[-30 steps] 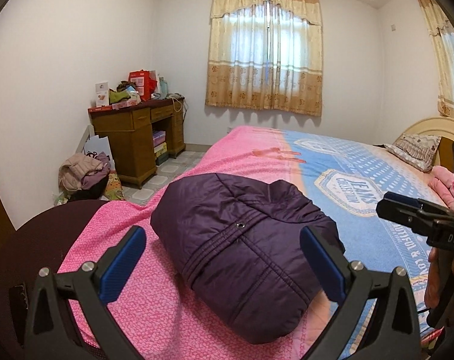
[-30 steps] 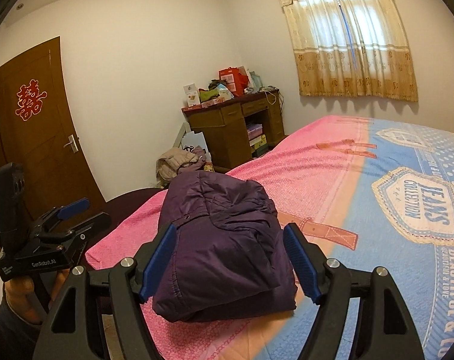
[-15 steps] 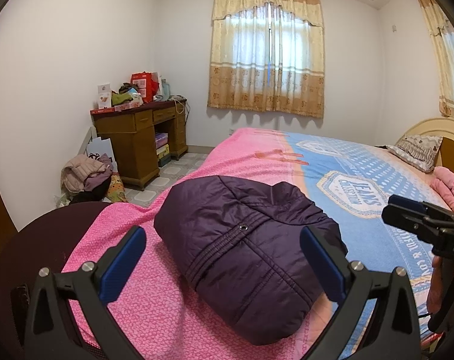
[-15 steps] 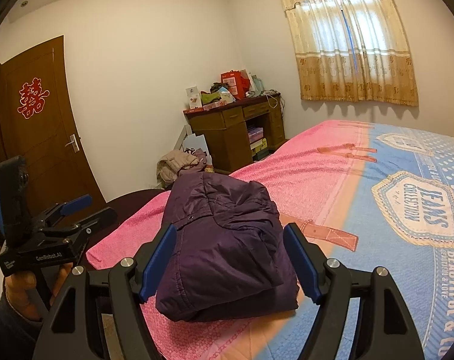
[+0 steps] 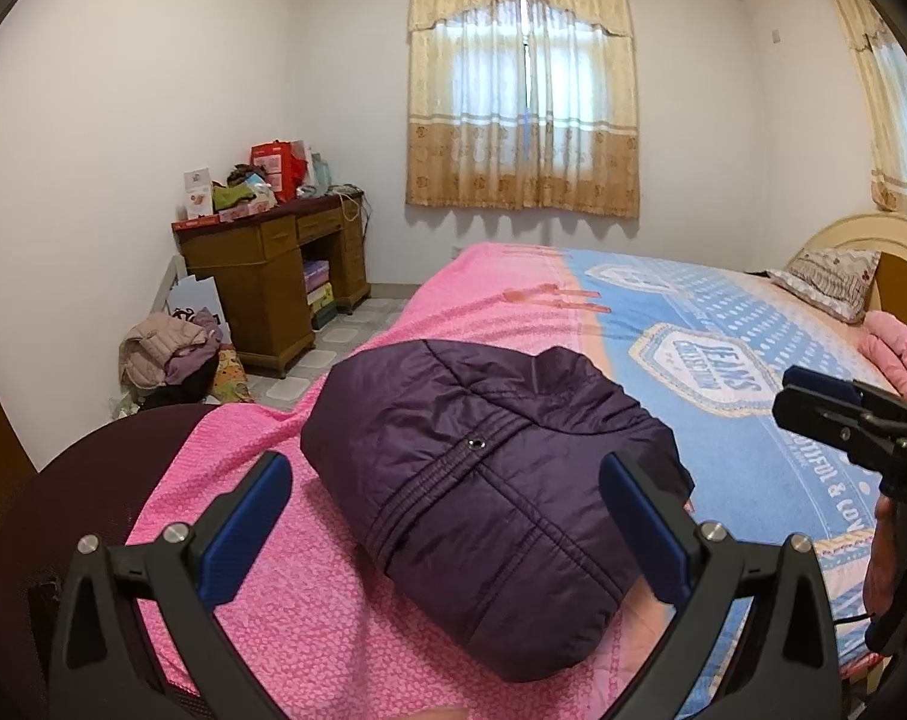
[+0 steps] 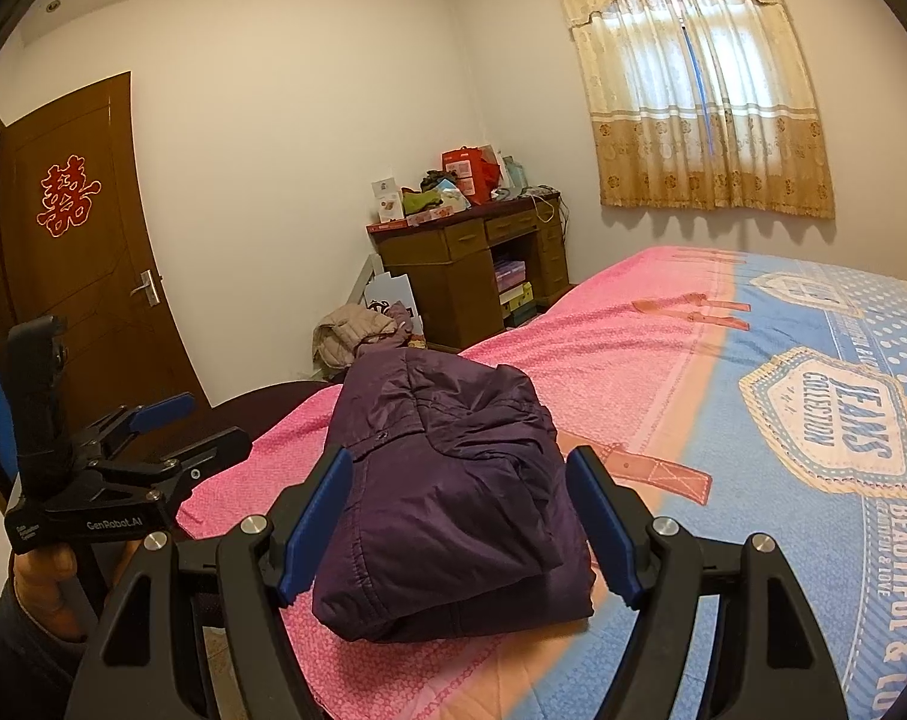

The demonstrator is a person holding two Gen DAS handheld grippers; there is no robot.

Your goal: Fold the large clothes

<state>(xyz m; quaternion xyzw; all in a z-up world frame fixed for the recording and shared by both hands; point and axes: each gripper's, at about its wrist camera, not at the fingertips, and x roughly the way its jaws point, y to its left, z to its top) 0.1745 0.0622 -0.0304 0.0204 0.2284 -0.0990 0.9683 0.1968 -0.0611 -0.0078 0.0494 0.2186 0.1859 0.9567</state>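
Note:
A folded dark purple padded jacket [image 5: 495, 468] [image 6: 453, 480] lies in a compact bundle on the pink end of the bed [image 5: 723, 456] [image 6: 633, 360]. My left gripper [image 5: 447, 516] is held a little short of the jacket. It is open, its blue pads wide apart with nothing between them. My right gripper [image 6: 459, 516] is also open and empty, just short of the bundle's near edge. Each view shows the other gripper off to the side in a hand: the right gripper [image 5: 843, 420] and the left gripper [image 6: 153, 438].
A cluttered wooden desk [image 5: 273, 276] stands by the far wall, with a heap of clothes [image 5: 165, 348] on the floor beside it. A pillow [image 5: 831, 282] and pink bedding [image 5: 897, 348] lie at the headboard. A dark round seat [image 5: 93, 480] is at the bed's foot. A brown door [image 6: 75, 276] is on the left.
Both views have drifted only slightly. The jacket lies as before, and both grippers stay open and empty.

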